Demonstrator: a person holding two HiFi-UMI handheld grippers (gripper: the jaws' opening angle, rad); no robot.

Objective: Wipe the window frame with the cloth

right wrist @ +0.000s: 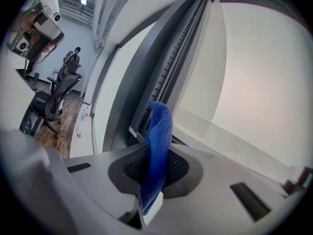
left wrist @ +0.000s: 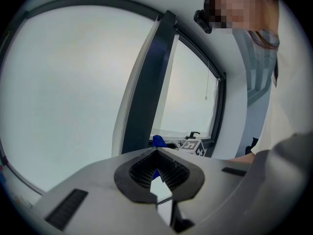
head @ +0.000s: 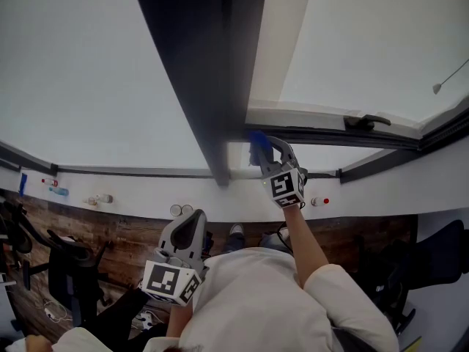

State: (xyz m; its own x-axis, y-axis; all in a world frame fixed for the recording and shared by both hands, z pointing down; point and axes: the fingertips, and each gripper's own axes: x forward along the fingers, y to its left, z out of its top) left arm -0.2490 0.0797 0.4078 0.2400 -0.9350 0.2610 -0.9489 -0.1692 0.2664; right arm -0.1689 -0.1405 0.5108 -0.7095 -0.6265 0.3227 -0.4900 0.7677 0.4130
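The wiping step is in hand, and by my reading it is at or near its start on the lower part of the frame.

At the far left, the left gripper (head: pixel 195 217) hangs low, well apart from the window. Its fingers (left wrist: pixel 139 170) are closed together on nothing (only the far glass shows through the slit between them), so it takes no part for now.

Next along, one dark upright post (head: pixel 194 79) of the window frame splits the glass into two panes. From its foot one dark lower rail (head: pixel 322 135) runs off to the right.

The single blue cloth (head: pixel 256 145) sits just right of the post's foot, close against the rail. I cannot tell whether it actually touches. The right gripper (head: pixel 265 151) carries it on an outstretched arm. Its fingers (right wrist: pixel 182 166) are clamped on the cloth, and a fold stands up beyond the tips, pointing at the frame's grooved track.

Farther right, one black handle (head: pixel 366 121) lies on the rail.

The next move probably calls for pressing that fold flat onto the rail and drawing it rightward with even pressure. The grip has to be firm enough that the cloth is not dragged out, and the cloth must be lifted or steered round the handle.

Counted: two grippers, one cloth, one post, one rail, one handle, two panes.
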